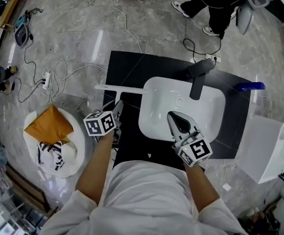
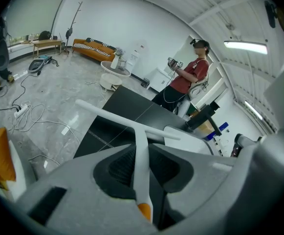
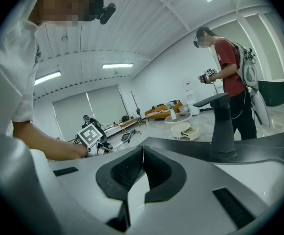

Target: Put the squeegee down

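Observation:
The white T-shaped squeegee (image 1: 119, 88) hangs over the left part of the black counter (image 1: 132, 65), its blade running left to right. My left gripper (image 1: 118, 106) is shut on its handle from below. In the left gripper view the handle (image 2: 141, 155) runs between both pads, its orange end (image 2: 144, 211) toward the camera and its blade (image 2: 113, 115) lying crosswise ahead. My right gripper (image 1: 174, 115) hovers over the near rim of the white basin (image 1: 154, 114). Its jaws (image 3: 142, 149) are shut with nothing between them.
A black faucet (image 1: 198, 80) stands at the basin's far side, with a blue object (image 1: 251, 86) to the right. A white round tub (image 1: 78, 155) with an orange cloth (image 1: 50, 125) sits on the floor at left, among cables (image 1: 58, 75). A person (image 1: 220, 4) stands beyond the counter.

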